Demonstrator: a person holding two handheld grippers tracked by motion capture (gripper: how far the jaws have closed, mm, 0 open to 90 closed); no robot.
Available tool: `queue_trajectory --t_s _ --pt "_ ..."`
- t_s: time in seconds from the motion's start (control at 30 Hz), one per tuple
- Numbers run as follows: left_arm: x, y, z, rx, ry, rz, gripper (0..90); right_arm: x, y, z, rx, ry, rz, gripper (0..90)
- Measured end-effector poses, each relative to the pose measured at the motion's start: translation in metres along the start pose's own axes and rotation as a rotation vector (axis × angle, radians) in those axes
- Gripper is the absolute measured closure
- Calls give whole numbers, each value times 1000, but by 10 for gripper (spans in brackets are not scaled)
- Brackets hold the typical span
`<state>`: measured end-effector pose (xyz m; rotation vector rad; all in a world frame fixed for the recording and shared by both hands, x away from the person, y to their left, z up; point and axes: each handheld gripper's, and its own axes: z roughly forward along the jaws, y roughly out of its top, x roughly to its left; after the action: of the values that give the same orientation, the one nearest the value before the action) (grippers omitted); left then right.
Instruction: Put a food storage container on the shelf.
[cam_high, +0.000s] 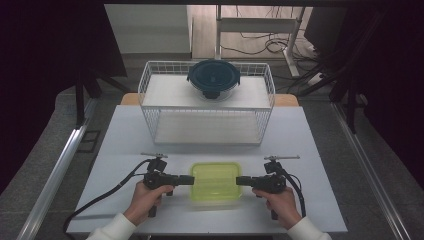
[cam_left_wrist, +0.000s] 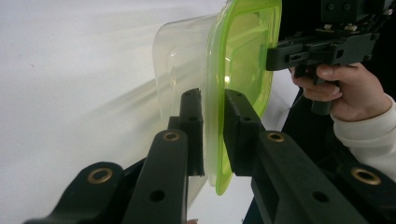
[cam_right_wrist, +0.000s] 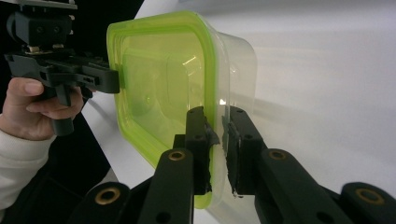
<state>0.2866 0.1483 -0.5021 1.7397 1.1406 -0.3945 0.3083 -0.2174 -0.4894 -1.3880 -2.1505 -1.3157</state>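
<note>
clamping green-lidded clear container on white worktop: left hand-held gripper pinches left rim, right hand-held gripper pinches right rim, jaws nearly closed.

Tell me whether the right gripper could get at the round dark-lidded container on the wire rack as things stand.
Probably not right away: the right gripper is shut on the green-lidded container, shared with the left gripper. The round container sits uncovered on the wire rack.

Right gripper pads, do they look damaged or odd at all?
Yes. In the right gripper view the pads of the right gripper look ragged and torn along their edges where they pinch the green-lidded container's rim. Nothing spilled.
</note>
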Motion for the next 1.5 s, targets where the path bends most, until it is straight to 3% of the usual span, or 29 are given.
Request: queue_trajectory --t_s 0.2,0.33,0.73,0.87,1.17,1.5 --pt "-3 4 -6 -37 -20 20 798 9 6 -5 -23 -10 -50 792" --pt "-4 9 -9 -38 -7 36 800 16 12 -6 -32 -31 -93 792" --pt "-20 24 -19 -79 0 109 800 26 24 -17 -74 -37 -142 792" --pt "-25 33 -23 -95 -11 116 800 30 30 -22 -93 -33 -149 791" --pt "-46 63 -46 -134 2 185 801 46 55 -32 -140 -11 -188 791" --pt "-65 85 -62 -172 -10 222 802 64 80 -49 -174 4 -223 791"
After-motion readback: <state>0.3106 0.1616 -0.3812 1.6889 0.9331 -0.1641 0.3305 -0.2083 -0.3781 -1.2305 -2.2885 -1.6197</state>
